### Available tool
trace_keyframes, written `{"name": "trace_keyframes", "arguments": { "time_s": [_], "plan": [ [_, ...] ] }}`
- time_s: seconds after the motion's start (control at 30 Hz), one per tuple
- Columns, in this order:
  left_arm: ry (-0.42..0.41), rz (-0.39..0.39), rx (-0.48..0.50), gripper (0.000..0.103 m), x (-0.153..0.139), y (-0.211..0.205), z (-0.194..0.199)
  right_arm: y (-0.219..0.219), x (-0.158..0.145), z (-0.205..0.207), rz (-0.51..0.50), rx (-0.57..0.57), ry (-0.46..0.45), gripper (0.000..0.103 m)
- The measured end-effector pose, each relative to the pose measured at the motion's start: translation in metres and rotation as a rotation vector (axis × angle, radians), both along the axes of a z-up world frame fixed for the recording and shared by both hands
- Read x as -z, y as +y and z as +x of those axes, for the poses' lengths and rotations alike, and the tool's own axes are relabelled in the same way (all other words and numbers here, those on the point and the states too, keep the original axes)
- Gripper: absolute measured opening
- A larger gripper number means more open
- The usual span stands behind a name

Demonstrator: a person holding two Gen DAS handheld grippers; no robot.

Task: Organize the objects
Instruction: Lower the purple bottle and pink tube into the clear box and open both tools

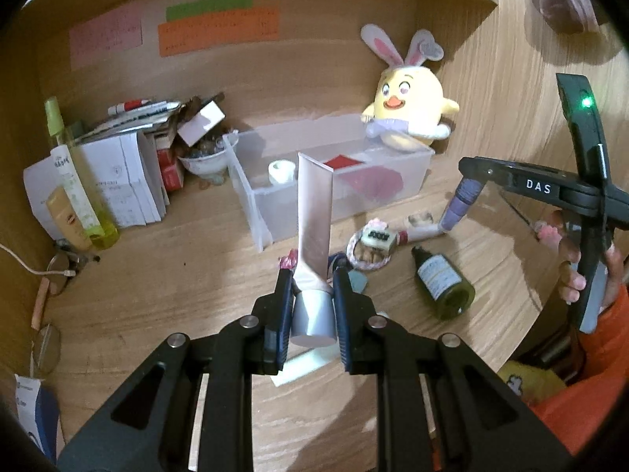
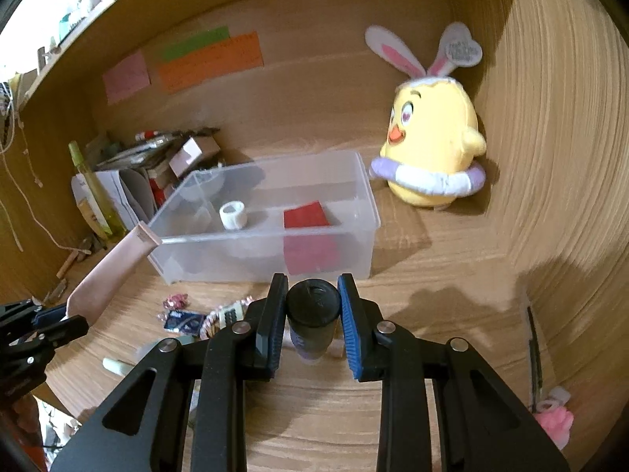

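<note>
Pink and soft-walled, the tube [image 1: 314, 212] stands upright in the left gripper [image 1: 313, 306], whose jaws are closed on it just above its silver cap, crimped end pointing far toward the clear plastic bin [image 1: 251, 204]; held by the stiffer neck end, it probably will not fold, and it looks lined up to go over the bin's near wall. Far left, a stack of papers and boxes [image 1: 129, 165] and a green spray bottle [image 1: 74, 185] crowd the corner, well apart from the bin. Inside the bin lie a white tape roll [image 2: 233, 215] and a red card [image 2: 306, 214], leaving bare floor between them. Near the bin's front wall the wooden desk [image 1: 177, 267] is littered with a beaded bracelet with a small charm [image 1: 371, 247] and a dark green bottle [image 1: 442, 281] on its side, which could snag a low pass. To the right, the right gripper [image 2: 310, 306] is closed on a purple tube with a black cap [image 2: 312, 314], cap toward the bin, apparently next in line. A yellow plush chick [image 2: 430, 145] sits far right beside the bin, clear of both paths.
</note>
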State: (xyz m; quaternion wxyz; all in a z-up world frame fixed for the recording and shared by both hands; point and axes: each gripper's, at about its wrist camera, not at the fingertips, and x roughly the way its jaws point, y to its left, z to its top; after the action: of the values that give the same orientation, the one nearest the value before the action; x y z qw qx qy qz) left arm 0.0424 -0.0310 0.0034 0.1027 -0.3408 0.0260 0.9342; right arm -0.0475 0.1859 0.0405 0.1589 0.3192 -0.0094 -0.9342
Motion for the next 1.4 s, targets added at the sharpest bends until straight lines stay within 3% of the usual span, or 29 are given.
{"name": "trace_keyframes", "arguments": {
  "time_s": [0.2, 0.33, 0.93, 1.4],
  "plan": [
    [0.063, 0.038, -0.019, 0.02, -0.015, 0.001, -0.009, 0.001, -0.02, 0.0, -0.018, -0.012, 0.058, 0.024],
    [0.109, 0.023, -0.037, 0.02, -0.025, 0.005, -0.018, -0.001, -0.031, -0.003, -0.021, -0.019, 0.093, 0.024],
    [0.159, 0.019, -0.079, 0.02, -0.045, 0.009, -0.07, -0.009, -0.064, -0.04, -0.034, -0.056, 0.185, 0.024],
    [0.131, 0.022, -0.13, 0.02, -0.043, 0.0, -0.119, -0.025, -0.072, -0.073, 0.008, -0.075, 0.208, 0.024]
  ]
}}
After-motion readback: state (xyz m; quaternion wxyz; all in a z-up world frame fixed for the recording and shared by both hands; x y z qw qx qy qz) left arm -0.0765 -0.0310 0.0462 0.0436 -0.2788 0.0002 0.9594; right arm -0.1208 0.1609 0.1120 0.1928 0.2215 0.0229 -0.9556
